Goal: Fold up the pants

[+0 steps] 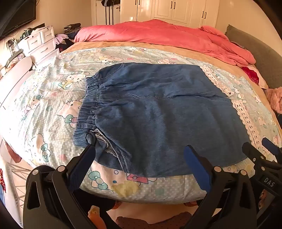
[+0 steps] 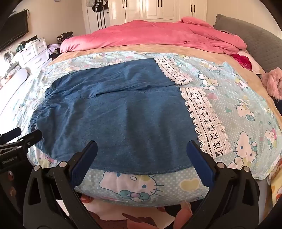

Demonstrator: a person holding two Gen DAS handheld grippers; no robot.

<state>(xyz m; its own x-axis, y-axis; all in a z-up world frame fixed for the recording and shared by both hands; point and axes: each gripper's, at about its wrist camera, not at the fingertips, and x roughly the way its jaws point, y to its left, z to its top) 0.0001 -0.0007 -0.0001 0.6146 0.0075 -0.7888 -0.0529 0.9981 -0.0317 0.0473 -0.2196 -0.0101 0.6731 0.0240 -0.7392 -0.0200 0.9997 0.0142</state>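
Bed's (image 2: pixel 246 109) near edge bears pants (image 2: pixel 123 119) (both grippers wide).

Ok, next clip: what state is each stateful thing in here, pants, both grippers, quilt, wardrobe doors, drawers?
Pants: lying flat on the bed, lace cuffs to the right, elastic waistband to the left.
Left gripper: open, nothing gripped.
Right gripper: open, nothing gripped.
Pink quilt: bunched at the far end.
Wardrobe doors: closed.
Drawers: closed.
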